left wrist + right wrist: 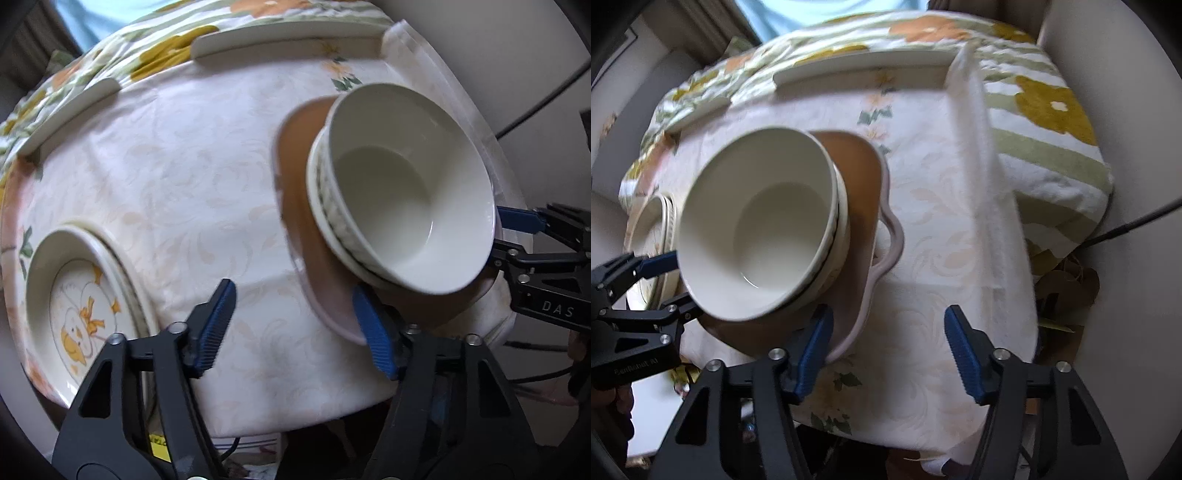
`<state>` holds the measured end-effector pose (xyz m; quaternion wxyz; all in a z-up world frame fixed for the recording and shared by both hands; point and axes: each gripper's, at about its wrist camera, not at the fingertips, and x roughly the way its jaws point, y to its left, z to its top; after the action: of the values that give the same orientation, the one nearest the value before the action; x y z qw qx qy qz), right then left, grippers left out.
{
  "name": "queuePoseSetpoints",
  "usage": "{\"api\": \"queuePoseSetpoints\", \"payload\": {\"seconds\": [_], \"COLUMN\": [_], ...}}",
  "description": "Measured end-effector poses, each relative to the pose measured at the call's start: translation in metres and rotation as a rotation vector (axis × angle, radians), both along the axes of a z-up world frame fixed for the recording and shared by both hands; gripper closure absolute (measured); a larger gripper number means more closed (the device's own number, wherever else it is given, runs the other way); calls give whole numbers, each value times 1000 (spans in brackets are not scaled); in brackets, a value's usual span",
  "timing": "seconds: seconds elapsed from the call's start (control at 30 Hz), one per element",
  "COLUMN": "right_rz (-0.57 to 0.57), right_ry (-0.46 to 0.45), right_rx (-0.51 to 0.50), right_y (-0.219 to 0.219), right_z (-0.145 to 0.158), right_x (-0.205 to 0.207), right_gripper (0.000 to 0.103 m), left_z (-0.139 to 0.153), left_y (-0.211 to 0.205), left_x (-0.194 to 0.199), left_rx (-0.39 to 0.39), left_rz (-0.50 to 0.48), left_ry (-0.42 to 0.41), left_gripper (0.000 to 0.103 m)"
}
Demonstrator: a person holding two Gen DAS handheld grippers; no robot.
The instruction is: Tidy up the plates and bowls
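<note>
Left tongs (295, 328) standing wide apart, gripping nothing; right finger (373, 332) sitting just beside the near rim of the brown tray (295, 155)

Right tongs (886, 347) likewise standing wide apart and gripping nothing; left finger (812, 343) sitting just beside the same tray rim from the opposite side

Locating the task item: white bowl (406, 192) nesting on top of a patterned bowl (332, 206), the stack resting on the tray, between the two tongs. Lying ahead and to the right of the left tongs, ahead and to the left of the right tongs. Judging both hands about equally near; not possible to tell which is nearer. Bowl being round, no long axis to align with; its rim facing each pair of tongs side-on, so the next grasp probably calling for one finger inside and one outside

Noting the duck plate (85, 317) topping a plate stack at the left near corner of the desk (184, 177), well apart from the bowls

Farther back, pale raised bars (288, 44) edging the desk, floral cloth (177, 48) lying beyond
</note>
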<state>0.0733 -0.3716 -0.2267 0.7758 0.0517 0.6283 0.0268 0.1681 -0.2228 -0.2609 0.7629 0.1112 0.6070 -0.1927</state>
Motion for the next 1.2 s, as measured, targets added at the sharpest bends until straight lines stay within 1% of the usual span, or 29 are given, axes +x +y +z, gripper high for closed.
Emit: {"api": "queuePoseSetpoints", "payload": {"seconds": [0.03,0.13,0.2,0.27,0.33,0.37,0.5,0.57,0.8,0.83,1.0,1.03,1.2], "right_rz": [10,43,71,100,125,136,146,154,178,183,203,207,231], "right_ry": [12,38,47,49,45,38,17,5,-50,-57,-99,-105,-142], "right_rx": [11,50,67,68,84,89,98,90,58,51,23,20,19], "right_y": [1,5,8,12,15,17,14,14,11,9,10,10,20], "right_z": [-3,-13,-19,-24,-28,-27,-27,-26,-21,-20,-10,-7,18], "right_x": [2,9,13,14,12,11,8,6,-1,-1,-3,-4,-6], "right_gripper": [51,61,74,79,82,83,84,84,84,84,84,84,84], "left_z": [-3,-12,-16,-20,-25,-28,-30,-30,-27,-23,-11,-7,25], "left_y": [-3,-7,-10,-13,-17,-19,-23,-27,-35,-30,-24,-22,-3], "left_x": [2,6,9,10,11,11,9,7,5,-2,-6,-15,-21], "left_rx": [0,0,-3,3,-14,-11,-24,-28,-28,-28,-48,-46,-41], "left_rz": [-3,-7,-8,-17,-21,-26,-38,-52,-41,-38,-16,-13,3], "left_ry": [10,24,30,30,34,33,9,2,-35,-44,-80,-87,-146], "left_gripper": [52,61,65,70,76,76,81,85,85,85,85,85,85]}}
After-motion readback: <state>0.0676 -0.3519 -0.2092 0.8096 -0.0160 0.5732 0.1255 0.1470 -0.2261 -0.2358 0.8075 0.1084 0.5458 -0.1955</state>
